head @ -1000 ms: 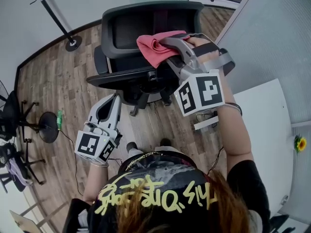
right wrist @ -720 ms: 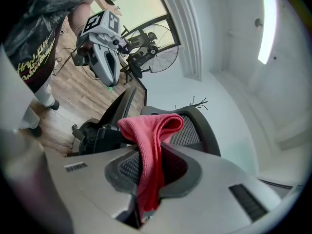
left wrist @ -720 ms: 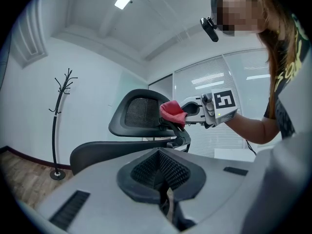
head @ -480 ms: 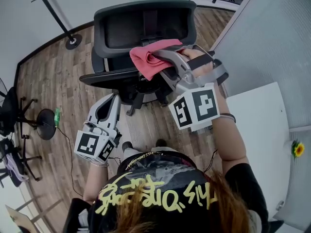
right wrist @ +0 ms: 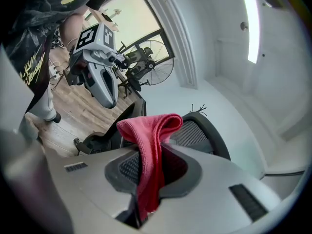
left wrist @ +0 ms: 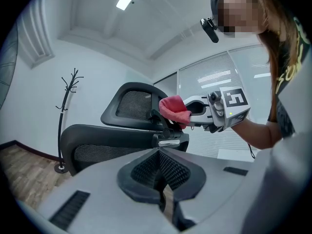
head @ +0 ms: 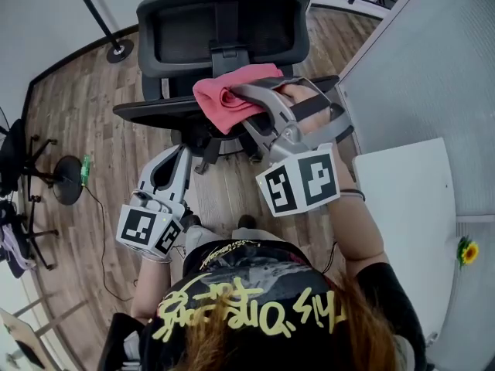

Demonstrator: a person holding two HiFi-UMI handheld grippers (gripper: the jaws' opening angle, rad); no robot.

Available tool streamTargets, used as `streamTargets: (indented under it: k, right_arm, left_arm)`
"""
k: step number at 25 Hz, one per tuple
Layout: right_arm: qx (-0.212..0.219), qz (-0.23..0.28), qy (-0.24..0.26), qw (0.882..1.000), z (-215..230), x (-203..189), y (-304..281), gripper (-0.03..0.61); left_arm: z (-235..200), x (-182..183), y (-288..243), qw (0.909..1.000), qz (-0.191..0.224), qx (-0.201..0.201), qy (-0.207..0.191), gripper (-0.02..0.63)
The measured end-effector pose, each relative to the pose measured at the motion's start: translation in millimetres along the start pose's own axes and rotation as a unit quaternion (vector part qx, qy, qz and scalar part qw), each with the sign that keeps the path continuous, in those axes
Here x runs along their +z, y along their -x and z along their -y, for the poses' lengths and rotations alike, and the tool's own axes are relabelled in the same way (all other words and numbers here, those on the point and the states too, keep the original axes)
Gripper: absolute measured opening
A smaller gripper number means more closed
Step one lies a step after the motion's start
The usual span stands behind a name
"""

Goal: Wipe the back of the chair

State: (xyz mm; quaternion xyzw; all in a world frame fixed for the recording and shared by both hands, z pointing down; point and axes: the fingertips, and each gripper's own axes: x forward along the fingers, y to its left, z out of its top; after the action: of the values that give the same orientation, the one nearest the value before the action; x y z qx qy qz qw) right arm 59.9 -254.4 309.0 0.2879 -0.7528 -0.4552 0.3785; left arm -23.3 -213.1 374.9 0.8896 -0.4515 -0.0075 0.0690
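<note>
A black mesh office chair (head: 220, 29) stands in front of me, its nearer curved panel (head: 151, 113) just beyond the grippers. My right gripper (head: 238, 100) is shut on a pink cloth (head: 224, 95), which is held over the chair's middle joint, at the nearer panel's edge. In the right gripper view the cloth (right wrist: 151, 145) hangs folded between the jaws, with the chair (right wrist: 200, 130) behind it. My left gripper (head: 178, 157) hangs lower, over the floor, short of the chair, shut and empty. The left gripper view shows the chair (left wrist: 129, 106), the cloth (left wrist: 174, 110) and the right gripper (left wrist: 214, 113).
A coat stand (head: 116, 46) rises at the back left. A black fan base (head: 66, 188) and a green bottle (head: 83, 170) are on the wooden floor at left. A white table (head: 406, 207) and a grey partition (head: 421, 60) close off the right side.
The right gripper, with the cloth in it, has slid left and nearer along the chair. The whole view has shifted a little. The left gripper has hardly moved.
</note>
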Motion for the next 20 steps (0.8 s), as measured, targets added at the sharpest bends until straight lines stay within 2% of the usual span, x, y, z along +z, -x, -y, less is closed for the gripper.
streamTargets:
  k: [5,12,20]
  right_arm:
    - [0.005,0.009,-0.01,1.0,-15.1,1.6,7.4,0.061]
    - [0.008,0.012,-0.023,1.0,-23.6,2.1,10.1,0.061]
    - [0.013,0.003,-0.042,0.999,-41.7,2.7,14.1,0.061]
  left_arm:
    - [12.5,-8.4,4.9,1.0,-0.003,0.006,0.001,-0.009]
    - [16.8,-2.3,7.0,0.9999,-0.001,0.015,-0.002,-0.009]
    - [21.7,-3.7,14.1,0.9998,-0.013,-0.002,-0.011,-0.009]
